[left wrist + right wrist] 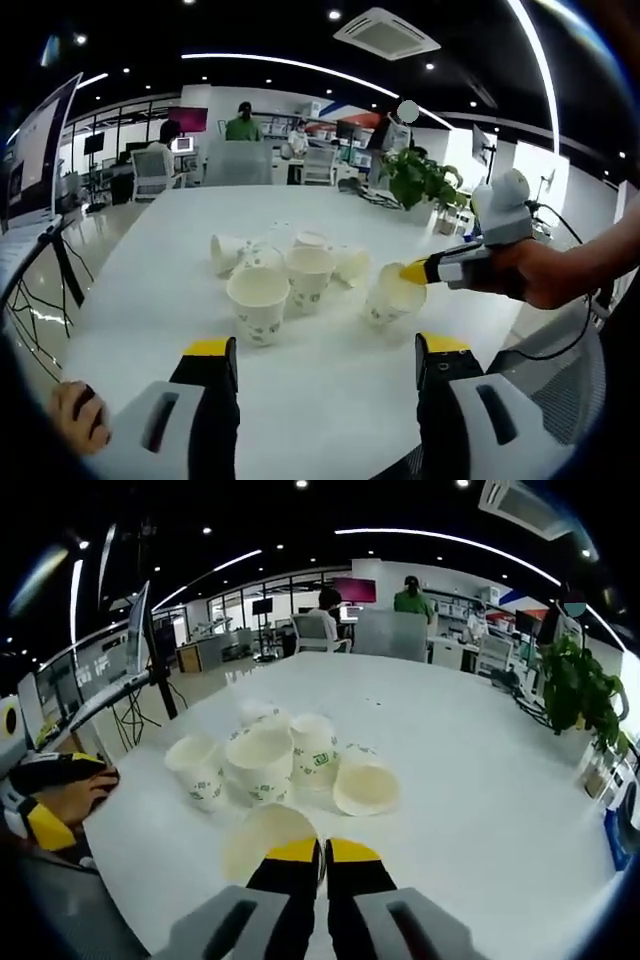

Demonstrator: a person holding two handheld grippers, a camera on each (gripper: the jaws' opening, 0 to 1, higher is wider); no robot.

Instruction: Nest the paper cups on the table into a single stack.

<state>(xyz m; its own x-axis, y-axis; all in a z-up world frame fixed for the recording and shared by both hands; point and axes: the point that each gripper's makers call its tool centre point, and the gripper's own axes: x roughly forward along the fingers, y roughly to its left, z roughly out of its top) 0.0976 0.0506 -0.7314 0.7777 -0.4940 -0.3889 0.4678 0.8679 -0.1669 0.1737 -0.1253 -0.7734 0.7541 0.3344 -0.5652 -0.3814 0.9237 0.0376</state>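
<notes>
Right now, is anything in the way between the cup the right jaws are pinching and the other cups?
Nothing visible. Bare table lies between the held cup and the cluster of cups.

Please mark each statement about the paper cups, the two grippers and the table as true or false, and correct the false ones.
1. The right gripper is shut on a paper cup. True.
2. The left gripper holds a cup. False: it is open and holds nothing.
3. All the cups already form one stack. False: several loose cups stand or lie apart on the white table.
4. A potted plant stands at the table's far side. True.
</notes>
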